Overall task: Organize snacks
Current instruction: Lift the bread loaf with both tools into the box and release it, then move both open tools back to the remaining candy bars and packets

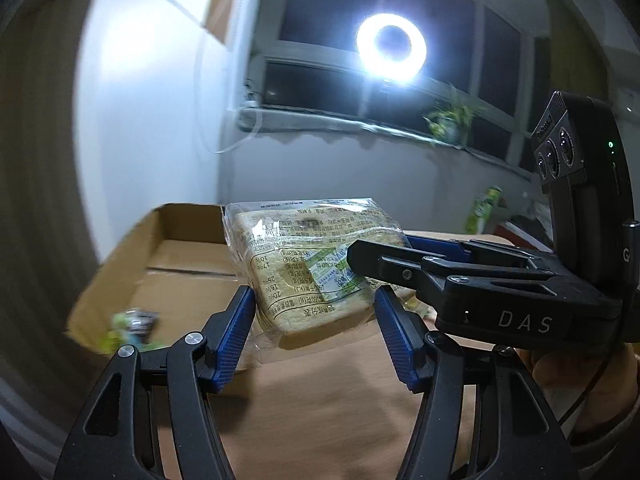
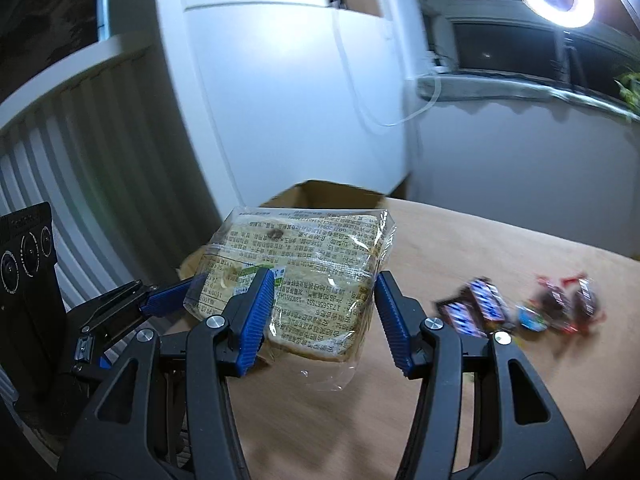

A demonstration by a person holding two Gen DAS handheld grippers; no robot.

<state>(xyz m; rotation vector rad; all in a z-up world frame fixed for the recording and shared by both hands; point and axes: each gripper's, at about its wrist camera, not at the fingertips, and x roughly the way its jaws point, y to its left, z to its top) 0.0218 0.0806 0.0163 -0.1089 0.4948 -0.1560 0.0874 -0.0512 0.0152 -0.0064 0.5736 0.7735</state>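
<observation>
A clear-wrapped pack of sliced bread [image 1: 304, 248] with a printed label hangs in the air above the tan table [image 1: 340, 408], just in front of an open cardboard box [image 1: 132, 264]. My left gripper [image 1: 312, 300] has its blue pads against the pack's near end. My right gripper [image 1: 380, 248] comes in from the right and clamps the pack's right side. In the right wrist view the bread pack [image 2: 320, 248] sits between the right gripper's [image 2: 320, 284] pads, and the left gripper [image 2: 172, 292] pinches its left corner. The box [image 2: 320, 196] lies behind the pack.
Green-wrapped snacks [image 1: 132, 328] lie in the box's near corner. Blue-striped candy bars [image 2: 480, 304] and red-wrapped sweets [image 2: 568, 300] lie on the table [image 2: 500, 240] to the right. A green packet [image 1: 484, 208] stands at the back. A ring light [image 1: 391, 48] glares before the window.
</observation>
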